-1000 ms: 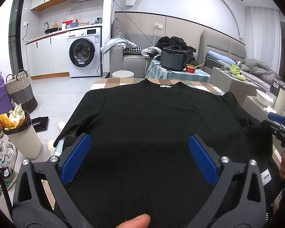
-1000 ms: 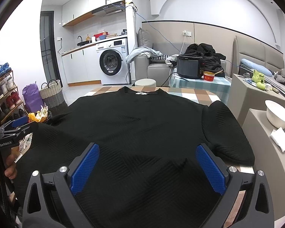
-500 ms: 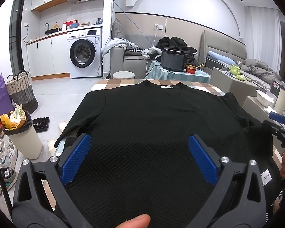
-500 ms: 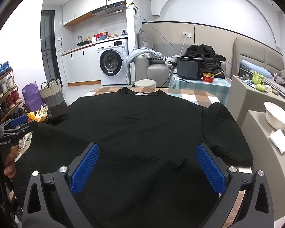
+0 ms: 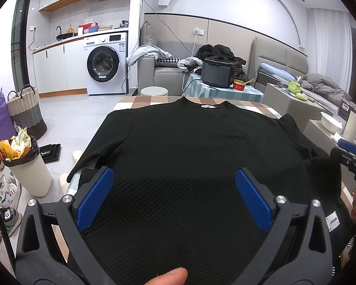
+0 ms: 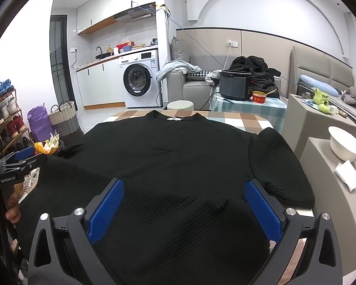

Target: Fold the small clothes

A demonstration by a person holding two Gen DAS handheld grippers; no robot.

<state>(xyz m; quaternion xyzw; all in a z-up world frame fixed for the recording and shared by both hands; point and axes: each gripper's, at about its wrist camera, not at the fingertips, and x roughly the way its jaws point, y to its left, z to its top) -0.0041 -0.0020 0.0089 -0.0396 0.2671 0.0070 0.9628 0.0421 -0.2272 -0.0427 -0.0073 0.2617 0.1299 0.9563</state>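
A black textured sweater (image 5: 189, 142) lies spread flat on a checkered table (image 5: 140, 101), collar at the far end; the right wrist view shows the same sweater (image 6: 173, 156). My left gripper (image 5: 174, 190) hovers open over its near hem on the left side, blue pads wide apart with nothing between them. My right gripper (image 6: 184, 201) hovers open over the near hem on the right side. The right sleeve (image 6: 277, 166) lies folded on the table; the left sleeve (image 5: 90, 152) hangs off the table's left edge. A thumb tip (image 5: 168, 276) shows at the bottom of the left wrist view.
Left of the table stand a full waste bin (image 5: 26, 161), a woven basket (image 5: 26, 109) and shoe racks. Beyond are a round stool (image 5: 154, 92), a small table with a dark cooker (image 5: 217, 74), and a sofa. A white bowl (image 6: 345, 146) sits on the grey block at right.
Both views have shifted very slightly; the sweater and both open grippers stay as they were.
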